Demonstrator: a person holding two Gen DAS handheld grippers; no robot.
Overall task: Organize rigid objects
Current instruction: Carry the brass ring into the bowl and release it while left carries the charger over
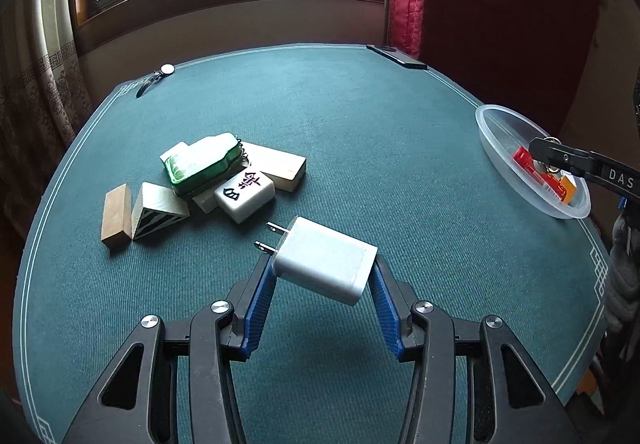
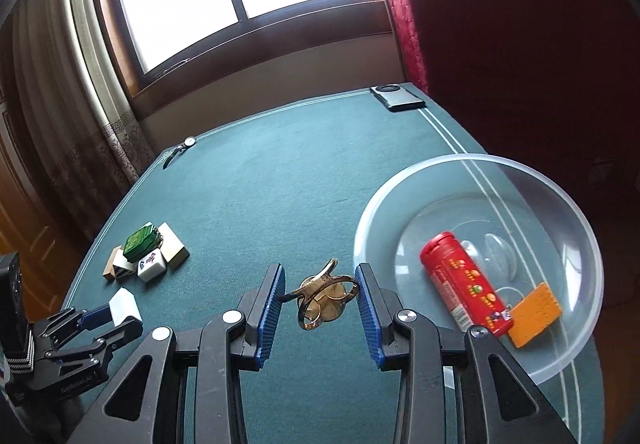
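Observation:
My left gripper (image 1: 323,271) is shut on a white plug charger (image 1: 325,260), held above the green felt with its prongs pointing at the pile. That pile holds a green tin (image 1: 200,163), a mahjong tile (image 1: 245,195), a striped wedge (image 1: 156,209) and wooden blocks (image 1: 117,215). My right gripper (image 2: 320,294) is shut on a brass metal puzzle piece (image 2: 322,294), just left of the clear plastic bowl (image 2: 568,204). In the bowl lie a red tube (image 2: 466,282) and an orange wafer (image 2: 534,314). The left gripper (image 2: 120,310) with the charger also shows in the right wrist view.
A wristwatch (image 1: 158,78) lies at the table's far left edge and a dark phone (image 2: 398,97) at the far right corner. The bowl (image 1: 496,124) sits near the table's right edge. Curtains and a window stand behind the table.

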